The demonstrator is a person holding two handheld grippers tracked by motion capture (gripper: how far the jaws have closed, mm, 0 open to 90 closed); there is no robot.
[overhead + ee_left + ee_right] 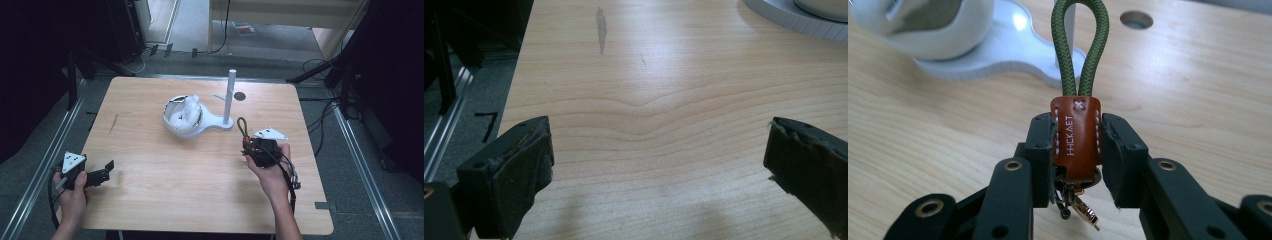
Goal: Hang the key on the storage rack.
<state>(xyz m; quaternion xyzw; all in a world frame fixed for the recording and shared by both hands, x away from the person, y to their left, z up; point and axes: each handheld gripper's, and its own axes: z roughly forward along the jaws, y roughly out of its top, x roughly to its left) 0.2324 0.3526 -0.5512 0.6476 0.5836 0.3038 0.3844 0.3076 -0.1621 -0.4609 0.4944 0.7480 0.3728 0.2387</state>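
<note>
Right gripper (1075,145) clamped on a keychain strap (1077,135), jaws pinching the brown leather tab from both sides, so definitely gripping, not just hovering around it. Green cord loop (1080,47) pointing up and away past the jaw tips, metal clasp (1083,210) dangling underneath between the jaw arms. Smart place to grab: leather tab is the only stiff, flat bit, so the loop stays open and free at the front. Probably meant for hooking over something.

From the high view, strap (243,128) held on the right side of the table (150,190), a bit nearer than the white stand (200,122), loop aimed toward its upright post (230,95). Post has a small side peg (220,97) sticking out to the left, which looks like the obvious spot for that loop. Just a guess, though. Loop not on anything yet, well short of the peg. Base of the stand has a white bowl-ish dish (182,116) on its left end, with something pale and crumpled in it; hard to tell what.

Left gripper (102,172) parked at the near left corner, jaws wide apart with nothing between them, just bare wood grain showing in the left gripper view between the two pads (521,180). Seems to be kept out of the way there, leaving the middle free for the right hand (272,175).

Tricky bit ahead, probably: floppy cord, thin peg.
</note>
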